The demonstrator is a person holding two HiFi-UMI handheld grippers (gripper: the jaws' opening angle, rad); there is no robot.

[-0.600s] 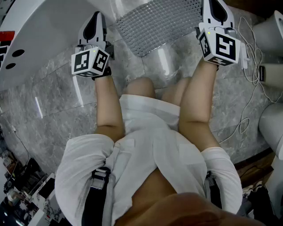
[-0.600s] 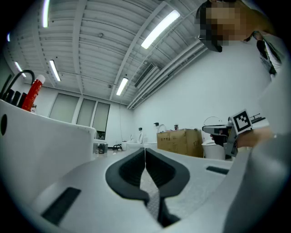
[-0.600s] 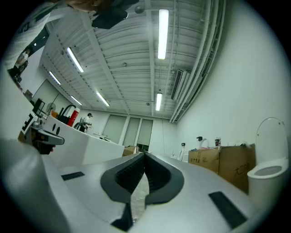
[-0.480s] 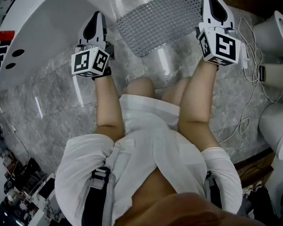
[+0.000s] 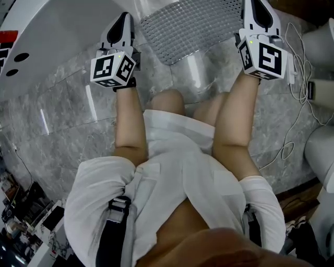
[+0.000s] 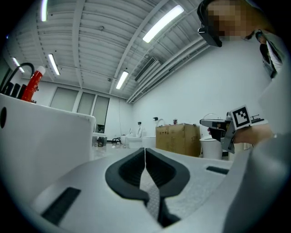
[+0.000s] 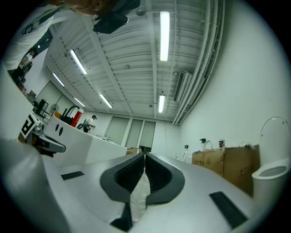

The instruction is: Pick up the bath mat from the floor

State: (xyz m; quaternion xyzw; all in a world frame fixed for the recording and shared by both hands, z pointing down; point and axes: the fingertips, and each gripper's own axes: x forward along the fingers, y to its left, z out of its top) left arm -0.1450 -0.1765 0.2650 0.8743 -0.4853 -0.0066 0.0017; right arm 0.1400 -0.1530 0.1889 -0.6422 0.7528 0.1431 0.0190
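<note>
The bath mat is a pale grey, studded sheet stretched between my two grippers, off the marble floor. My left gripper is shut on the mat's left edge. In the left gripper view a strip of the textured mat is pinched between the closed jaws of my left gripper. My right gripper is shut on the mat's right edge; its tips run off the top of the head view. In the right gripper view the mat hangs from the closed jaws of my right gripper. Both grippers point upward towards the ceiling.
A white tub curves along the upper left. White toilets and loose white cables lie at the right. Cardboard boxes stand across the room, and a red bottle sits on the tub rim.
My left gripper has risen a little and shifted right. The mat has moved up with both grippers. The right gripper has barely moved.
</note>
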